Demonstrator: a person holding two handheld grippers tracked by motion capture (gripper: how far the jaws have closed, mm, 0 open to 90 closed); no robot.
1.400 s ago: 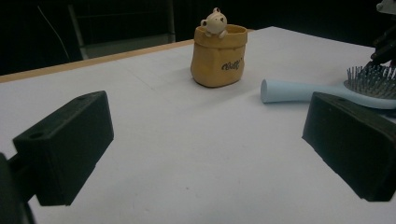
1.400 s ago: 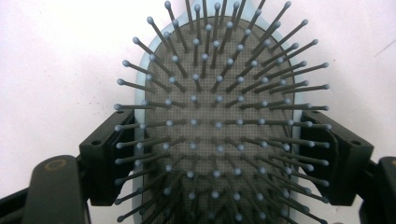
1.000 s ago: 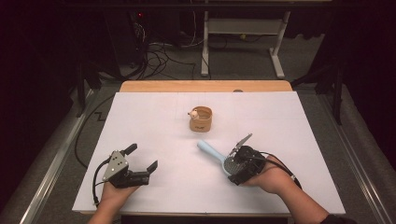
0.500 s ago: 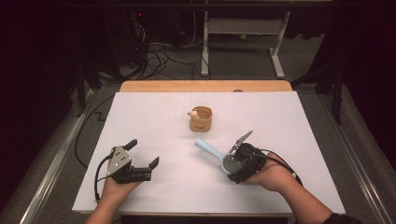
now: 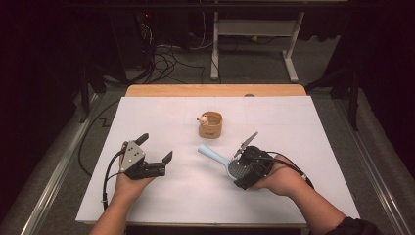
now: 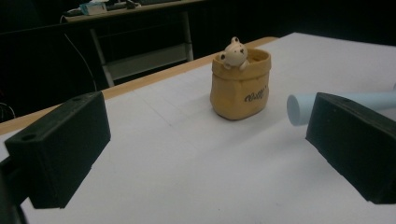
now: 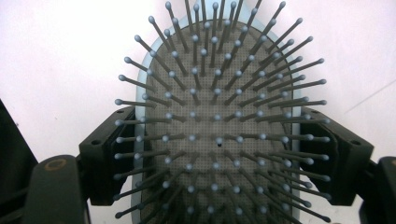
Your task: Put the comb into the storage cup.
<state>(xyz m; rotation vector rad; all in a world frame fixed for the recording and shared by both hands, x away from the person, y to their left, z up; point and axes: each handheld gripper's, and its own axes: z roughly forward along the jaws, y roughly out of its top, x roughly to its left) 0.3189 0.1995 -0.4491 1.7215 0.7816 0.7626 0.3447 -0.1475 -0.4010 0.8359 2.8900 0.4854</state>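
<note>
Gripping the hairbrush by its head, my right gripper sits in the lower right of the high view, jaws clamped on both edges of the bristle pad. In the right gripper view the grey bristles point straight at the camera, a black jaw pressed against each side. The pale blue handle sticks out toward the upper left, lifted off the white table. My left gripper hovers at lower left, jaws wide apart with nothing between them. Beyond them, in the left gripper view, stands the little yellow pot with a toy animal peeking over its rim, near the handle's tip.
</note>
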